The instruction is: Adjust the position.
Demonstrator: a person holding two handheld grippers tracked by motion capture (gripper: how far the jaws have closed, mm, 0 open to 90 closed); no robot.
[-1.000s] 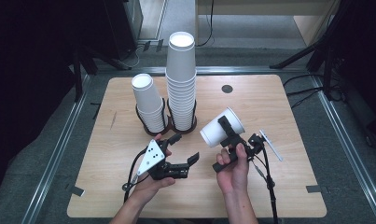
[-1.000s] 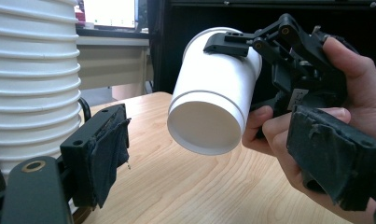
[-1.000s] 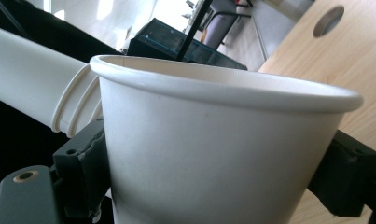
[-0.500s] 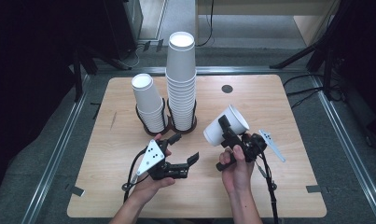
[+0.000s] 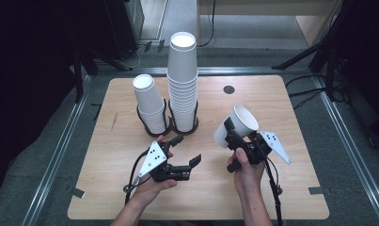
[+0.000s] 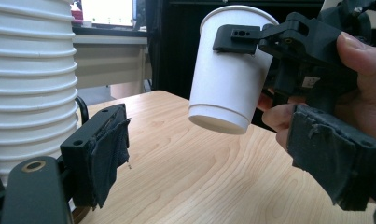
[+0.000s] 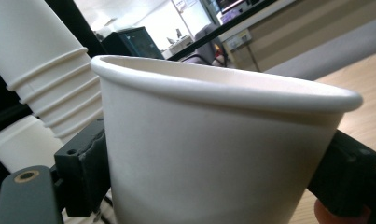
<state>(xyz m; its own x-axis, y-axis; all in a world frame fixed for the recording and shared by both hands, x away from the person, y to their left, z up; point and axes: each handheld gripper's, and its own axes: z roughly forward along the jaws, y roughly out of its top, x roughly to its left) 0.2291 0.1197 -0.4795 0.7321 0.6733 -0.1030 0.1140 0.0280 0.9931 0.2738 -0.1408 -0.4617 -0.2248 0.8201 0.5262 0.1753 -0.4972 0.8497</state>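
Closest to the person, two hands come in over the wooden worktop (image 5: 272, 197). The left gripper (image 5: 183, 151) rests low, just above the wood. Its jaws stand partly open and there is nothing between them. In the left gripper view the two black pads have only bare worktop and air in the gap.

A little farther out, the right gripper (image 5: 235, 131) holds one white paper cup (image 5: 236, 125). Its jaws are closed on the sides of the cup, one jaw on each side. The cup is up in the air, above the right part of the worktop, and it is tipped so its open mouth points up and away. In the right gripper view the cup (image 7: 213, 149) sits right between the jaws. It touches no other cup.

Farther back, two stacks stand side by side in black ring holders. The short stack (image 5: 150, 106) is on the left. The tall stack (image 5: 182, 80) is just beside it.

I think the step now is carrying one loose cup. It may be going onto a stack or coming away from one; I cannot tell which. If it goes on a stack, the right hand must turn the cup mouth down, line it up over the top and lower it straight. The empty left gripper could steady the stack.
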